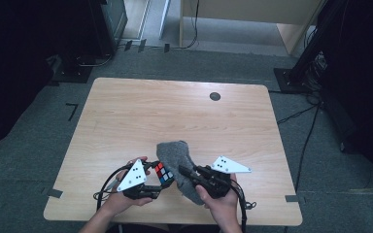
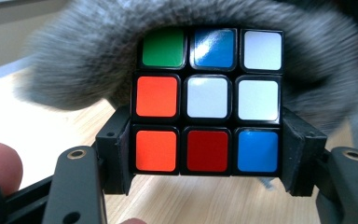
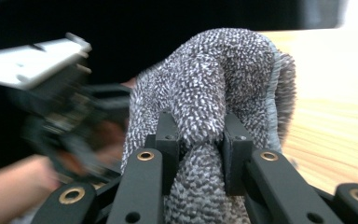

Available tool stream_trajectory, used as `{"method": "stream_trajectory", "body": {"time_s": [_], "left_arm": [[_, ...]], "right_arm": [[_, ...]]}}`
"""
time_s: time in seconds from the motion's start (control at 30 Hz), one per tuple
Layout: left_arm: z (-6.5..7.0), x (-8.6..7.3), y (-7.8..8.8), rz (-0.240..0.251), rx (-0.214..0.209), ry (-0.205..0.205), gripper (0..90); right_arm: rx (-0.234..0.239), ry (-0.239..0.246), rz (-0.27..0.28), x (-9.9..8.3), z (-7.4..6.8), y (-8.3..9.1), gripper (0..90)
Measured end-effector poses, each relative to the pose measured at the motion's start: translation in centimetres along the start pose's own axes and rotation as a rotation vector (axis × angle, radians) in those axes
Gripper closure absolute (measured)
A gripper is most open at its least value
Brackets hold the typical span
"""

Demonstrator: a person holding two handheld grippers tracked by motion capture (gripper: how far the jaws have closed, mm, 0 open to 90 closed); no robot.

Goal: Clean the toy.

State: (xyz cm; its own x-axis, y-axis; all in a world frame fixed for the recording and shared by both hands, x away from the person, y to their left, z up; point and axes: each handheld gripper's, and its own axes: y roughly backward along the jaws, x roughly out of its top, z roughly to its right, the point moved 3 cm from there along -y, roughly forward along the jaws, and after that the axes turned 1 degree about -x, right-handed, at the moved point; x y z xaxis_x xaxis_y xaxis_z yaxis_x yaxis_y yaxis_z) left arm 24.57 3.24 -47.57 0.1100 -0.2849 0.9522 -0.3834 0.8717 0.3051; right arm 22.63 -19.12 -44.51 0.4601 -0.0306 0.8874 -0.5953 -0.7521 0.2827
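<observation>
**Jaws clamped on both: cube in the left, sock in the right**

Jaws first: both pairs are pinching something, neither stands spread.

Biggest thing is the wooden table [image 1: 126,116], bare apart from a small dark round disc [image 1: 215,96] near its far edge. Everything is happening at the near edge.

Next, the grey fuzzy sock [image 1: 175,154]. Right gripper [image 1: 187,173] has a bunched fold of it squeezed between its pads, seen up close in the right gripper view [image 3: 200,140]. The sock rises and curls over above the jaws, its far end lying on the wood.

Smallest, the Rubik's cube [image 1: 163,174]. Left gripper [image 1: 159,187] grips its bottom row from both sides [image 2: 207,102], scrambled face toward the camera. It sits right against the sock, fuzz arching over its top; can't tell whether it's inside the opening.
</observation>
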Motion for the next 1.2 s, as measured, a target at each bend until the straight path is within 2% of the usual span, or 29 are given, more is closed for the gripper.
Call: {"method": "stream_trajectory", "body": {"time_s": [0.03,0.1,0.17,0.2,0.27,0.3,0.4,0.57,0.63,0.77,0.83,0.9,0.97,1.0,1.1,1.13,1.2], "left_arm": [[-0.1,0.0,0.1,0.007,0.001,0.004,34.0],[-0.4,0.2,0.4,0.033,0.002,0.020,34.0],[-0.7,0.3,0.6,0.057,-0.004,0.048,34.0],[-0.8,0.4,0.7,0.068,-0.009,0.065,34.0],[-1.3,0.5,1.0,0.104,-0.040,0.124,34.0],[-1.4,0.5,1.1,0.117,-0.052,0.145,34.0],[-1.5,0.6,1.3,0.140,-0.071,0.173,34.0],[-1.5,0.9,1.5,0.175,-0.093,0.207,34.0],[-1.5,1.0,1.6,0.192,-0.107,0.220,34.0],[-1.9,1.1,1.9,0.213,-0.112,0.243,34.0],[-2.1,1.2,2.1,0.223,-0.107,0.249,34.0],[-2.1,1.2,2.2,0.224,-0.103,0.252,34.0],[-2.2,1.1,2.2,0.219,-0.092,0.246,34.0],[-2.3,1.1,2.3,0.216,-0.091,0.244,34.0],[-2.3,1.0,2.2,0.212,-0.094,0.245,34.0],[-2.2,1.0,2.1,0.209,-0.098,0.241,34.0],[-1.8,1.1,1.8,0.209,-0.111,0.240,34.0]], "right_arm": [[-0.049,-0.004,-0.016,-0.1,0.8,0.2,74.3],[-0.065,-0.046,-0.003,-0.2,1.7,0.6,74.2],[-0.038,-0.082,0.028,-0.2,1.9,0.8,74.1],[-0.020,-0.074,0.039,-0.1,1.7,0.8,74.1],[0.008,-0.053,0.040,-0.1,1.1,0.5,74.2],[0.026,-0.058,0.042,-0.2,0.9,0.2,74.2],[0.076,-0.096,0.062,-0.3,0.9,0.0,74.3],[0.106,-0.154,0.063,-0.8,1.1,-0.4,74.2],[0.126,-0.171,0.047,-1.3,0.9,-0.9,74.3],[0.143,-0.159,0.003,-2.2,0.3,-1.9,74.5],[0.148,-0.133,-0.040,-2.6,0.2,-2.3,74.4],[0.132,-0.096,-0.095,-3.0,-0.1,-2.8,74.3],[0.115,-0.076,-0.107,-2.9,0.0,-2.8,74.2],[0.101,-0.084,-0.088,-2.6,0.3,-2.4,74.2],[0.095,-0.137,0.034,-1.3,1.0,-0.9,74.1],[0.093,-0.141,0.074,-0.8,1.0,-0.3,74.1],[0.103,-0.126,0.086,-0.7,0.9,-0.2,74.0]]}}
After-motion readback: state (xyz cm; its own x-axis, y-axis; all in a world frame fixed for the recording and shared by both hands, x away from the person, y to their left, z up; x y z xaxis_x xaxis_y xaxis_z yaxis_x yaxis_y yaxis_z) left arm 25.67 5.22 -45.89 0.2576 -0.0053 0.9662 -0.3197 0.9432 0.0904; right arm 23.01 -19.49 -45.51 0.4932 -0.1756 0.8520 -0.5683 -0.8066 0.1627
